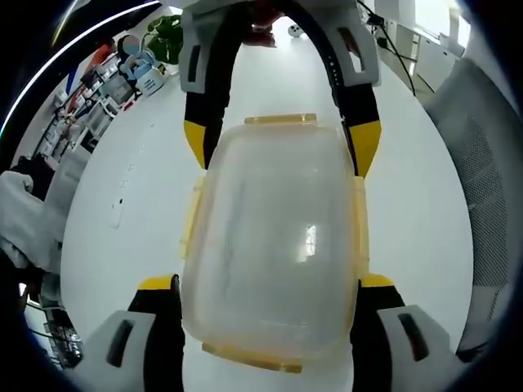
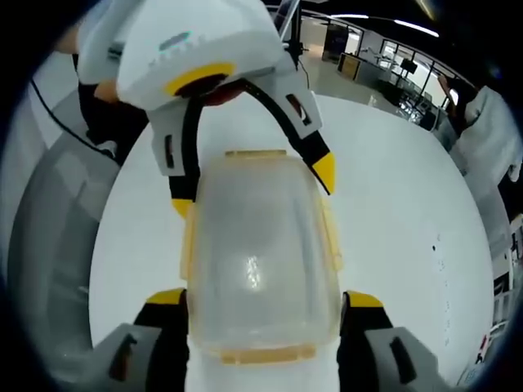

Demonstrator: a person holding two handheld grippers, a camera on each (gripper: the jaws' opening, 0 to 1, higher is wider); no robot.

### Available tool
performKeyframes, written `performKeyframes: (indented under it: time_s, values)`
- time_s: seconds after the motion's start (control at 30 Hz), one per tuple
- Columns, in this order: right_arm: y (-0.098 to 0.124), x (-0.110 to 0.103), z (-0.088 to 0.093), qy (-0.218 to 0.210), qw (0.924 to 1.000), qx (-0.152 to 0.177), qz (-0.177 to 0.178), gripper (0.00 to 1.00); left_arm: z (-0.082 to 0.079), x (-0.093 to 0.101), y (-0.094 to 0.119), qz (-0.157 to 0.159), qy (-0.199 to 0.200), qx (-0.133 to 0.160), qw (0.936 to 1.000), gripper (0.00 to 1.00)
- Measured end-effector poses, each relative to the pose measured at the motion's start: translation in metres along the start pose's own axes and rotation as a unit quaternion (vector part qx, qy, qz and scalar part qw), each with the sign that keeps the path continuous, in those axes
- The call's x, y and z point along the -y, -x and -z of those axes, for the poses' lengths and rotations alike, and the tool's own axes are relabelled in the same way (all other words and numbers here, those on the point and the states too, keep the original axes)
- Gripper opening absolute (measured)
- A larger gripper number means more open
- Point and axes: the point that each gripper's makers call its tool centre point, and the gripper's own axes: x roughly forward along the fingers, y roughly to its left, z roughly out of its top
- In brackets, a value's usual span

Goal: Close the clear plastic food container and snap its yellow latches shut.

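The container is set on the table, flanked by the left hand-held gripper at one end. The right hand-held gripper is placed at the opposite end, facing it.

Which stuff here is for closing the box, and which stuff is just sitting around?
For the job:
- clear container
- yellow latches
- left gripper
- right gripper

Just sitting around:
- white table
- green plant
- bottles and jars at the table's far edge
- grey mesh chair
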Motion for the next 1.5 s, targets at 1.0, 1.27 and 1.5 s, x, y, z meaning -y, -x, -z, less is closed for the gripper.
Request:
performKeyframes:
  time_s: [1.0, 1.27, 1.5]
  values:
    - [0.000, 0.031, -0.001, 0.009, 0.9999, -0.003, -0.004, 0.74, -0.003, -0.030, -0.007, -0.002, 0.008, 0.005, 1.0000, 0.83]
    - [0.000, 0.037, -0.001, 0.012, 0.9999, -0.005, -0.006, 0.74, -0.003, -0.034, -0.008, -0.003, 0.012, 0.006, 0.9999, 0.83]
    - [0.000, 0.039, -0.001, 0.013, 0.9999, -0.007, -0.007, 0.74, -0.004, -0.036, -0.009, -0.002, 0.012, 0.007, 0.9999, 0.83]
